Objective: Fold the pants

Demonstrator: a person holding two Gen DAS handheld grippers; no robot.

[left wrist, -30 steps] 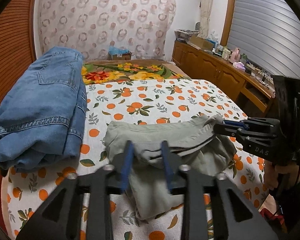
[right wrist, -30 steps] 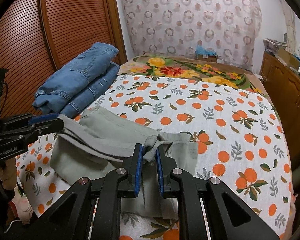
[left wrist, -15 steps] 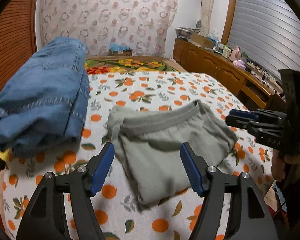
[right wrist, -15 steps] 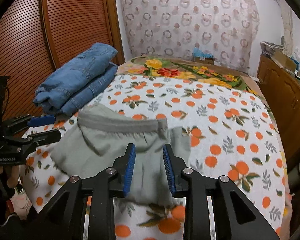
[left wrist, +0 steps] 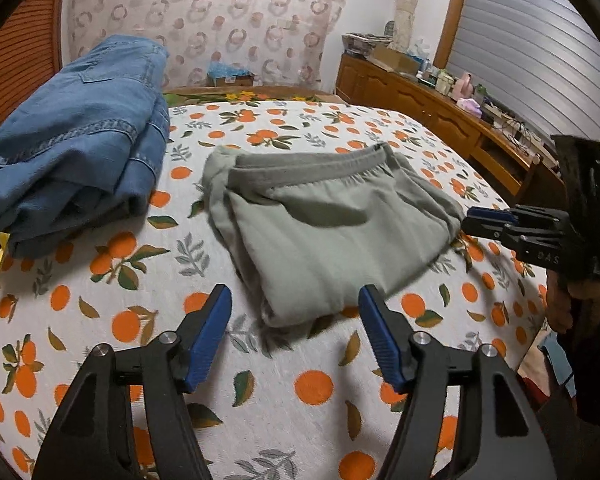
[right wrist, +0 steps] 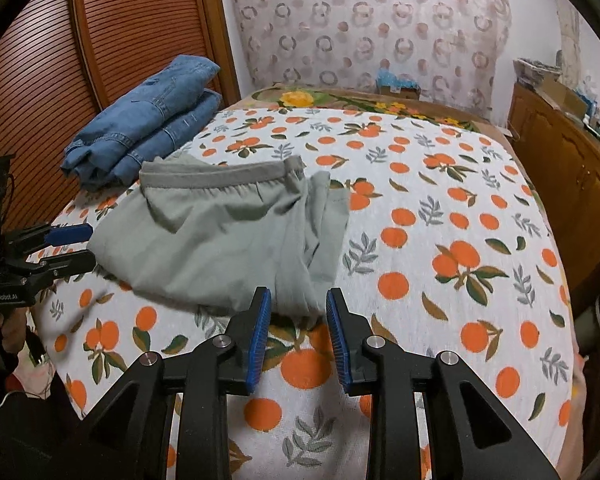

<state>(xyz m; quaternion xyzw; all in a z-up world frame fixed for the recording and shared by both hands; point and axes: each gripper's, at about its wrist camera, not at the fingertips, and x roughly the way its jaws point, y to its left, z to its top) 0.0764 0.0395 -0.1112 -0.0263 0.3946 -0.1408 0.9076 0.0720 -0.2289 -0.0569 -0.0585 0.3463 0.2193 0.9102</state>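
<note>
Both tools have let go; the grey pants now lie folded.

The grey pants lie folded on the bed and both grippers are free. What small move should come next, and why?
Probably draw both grippers back. The grey pants lie folded on the bed beside the jeans. The left gripper is slightly closing with nothing between its jaws, and the right gripper is open and holds nothing.
</note>
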